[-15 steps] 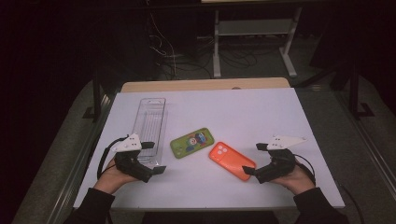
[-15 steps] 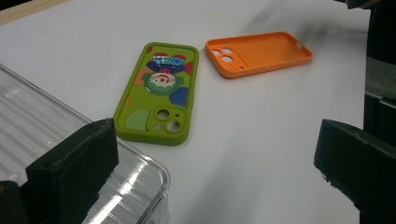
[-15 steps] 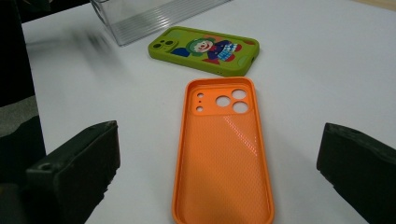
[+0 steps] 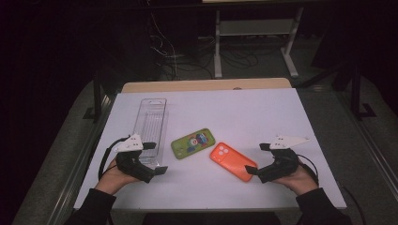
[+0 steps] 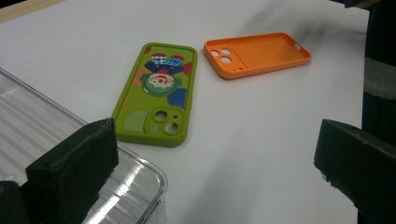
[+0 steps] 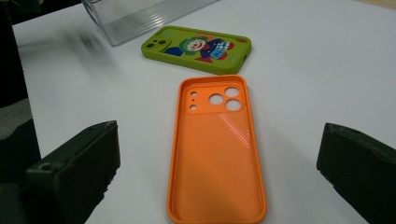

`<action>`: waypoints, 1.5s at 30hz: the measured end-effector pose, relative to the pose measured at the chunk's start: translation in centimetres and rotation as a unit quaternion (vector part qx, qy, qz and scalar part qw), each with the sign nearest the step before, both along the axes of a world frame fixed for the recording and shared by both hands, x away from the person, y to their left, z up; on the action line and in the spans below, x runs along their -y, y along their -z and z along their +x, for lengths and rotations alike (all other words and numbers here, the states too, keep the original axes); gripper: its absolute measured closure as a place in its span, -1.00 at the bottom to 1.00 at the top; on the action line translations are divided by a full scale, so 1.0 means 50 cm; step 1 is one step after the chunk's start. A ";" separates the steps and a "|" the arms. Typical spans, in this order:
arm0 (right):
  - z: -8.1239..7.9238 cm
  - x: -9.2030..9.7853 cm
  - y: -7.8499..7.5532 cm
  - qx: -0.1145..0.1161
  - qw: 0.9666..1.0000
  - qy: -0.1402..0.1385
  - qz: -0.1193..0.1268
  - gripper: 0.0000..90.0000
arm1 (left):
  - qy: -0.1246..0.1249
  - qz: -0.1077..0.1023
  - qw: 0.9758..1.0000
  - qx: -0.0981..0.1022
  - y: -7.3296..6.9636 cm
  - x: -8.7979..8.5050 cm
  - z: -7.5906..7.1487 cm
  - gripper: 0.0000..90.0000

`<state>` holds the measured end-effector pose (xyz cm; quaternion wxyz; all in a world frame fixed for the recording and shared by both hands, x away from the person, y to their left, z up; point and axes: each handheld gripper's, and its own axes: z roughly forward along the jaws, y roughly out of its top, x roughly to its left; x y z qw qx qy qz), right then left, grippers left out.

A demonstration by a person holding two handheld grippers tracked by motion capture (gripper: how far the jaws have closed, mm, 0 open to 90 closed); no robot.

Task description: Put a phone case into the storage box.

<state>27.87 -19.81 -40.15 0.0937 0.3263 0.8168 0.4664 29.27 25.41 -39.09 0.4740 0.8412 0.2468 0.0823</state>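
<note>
- Against the picture from half a second ago we find almost nothing changed: both hands sit at the near edge of the white table, and the two cases and the tray lie where they lay.
- From that we judge the work has not begun; no case is held or touched, and the first reach is still to come.
- Our left gripper has its jaws spread wide with nothing between the pads. In the left gripper view the green phone case, printed with a clown figure, lies ahead of the jaws, nearer the left jaw, well short of either pad.
- Our right gripper is likewise wide open and empty. In the right gripper view the orange phone case lies inner side up, straight ahead between the two jaws, its near end close to them but not pinched.
- The clear plastic tray runs away from the left gripper; the left jaw stands over its near corner in the left gripper view.
- Hard to make out: whether that jaw touches the tray or only hangs above it.
- Cut off: the tray's far end in both gripper views, and the orange phone case's near edge at the bottom of the right gripper view.
- The room beyond the table is too dark to read.
</note>
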 end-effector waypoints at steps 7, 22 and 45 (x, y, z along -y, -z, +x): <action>0.001 -0.001 -0.006 0.001 1.000 0.008 -0.002 -1.00 | 0.002 0.002 1.000 0.004 0.001 0.000 -0.004 -1.00; 0.022 -0.019 -0.030 -0.006 1.000 0.016 -0.007 -1.00 | 0.004 -0.005 1.000 -0.003 0.002 0.004 -0.002 -1.00; 0.076 -0.063 -0.058 -0.029 0.999 0.014 -0.023 -1.00 | 0.000 -0.008 1.000 -0.002 0.002 0.001 0.000 -1.00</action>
